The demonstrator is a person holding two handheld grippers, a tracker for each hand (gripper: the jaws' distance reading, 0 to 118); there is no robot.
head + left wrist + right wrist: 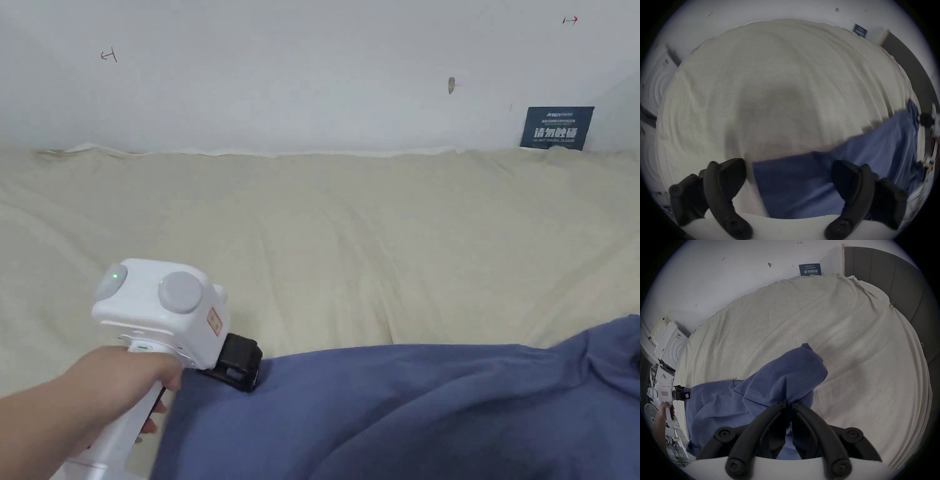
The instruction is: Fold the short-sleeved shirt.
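A wide bed [350, 237] covered with a cream sheet [786, 324] runs up to a white wall [312, 69]. Near the front edge of the bed lies the short-sleeved shirt [400, 412], blue and rumpled, spread across the sheet with its right side bunched up and raised off the surface.

The right gripper [789, 402] has its fingers [804, 412] pressed together on a gathered fold of the shirt, lifting that part so it hangs in a peak above the sheet. The left gripper [788, 170] sits low at the shirt's left edge, fingers [724, 175] spread wide with a corner of blue cloth lying between them but not pinched. In the head view, a hand [119, 381] grips the white handle, the forearm reaching in from the lower left, the tool pointing forward and down at the fabric.

The main risk, as I judge it, is unevenness: with one side lifted and the other merely resting between open fingers, a pull from the right would likely drag the shirt sideways and twist it. The left fingers could also close on the sheet along with the shirt, since both lie together there. The bunched grip on the right may hold several layers, which would set creases into any fold.
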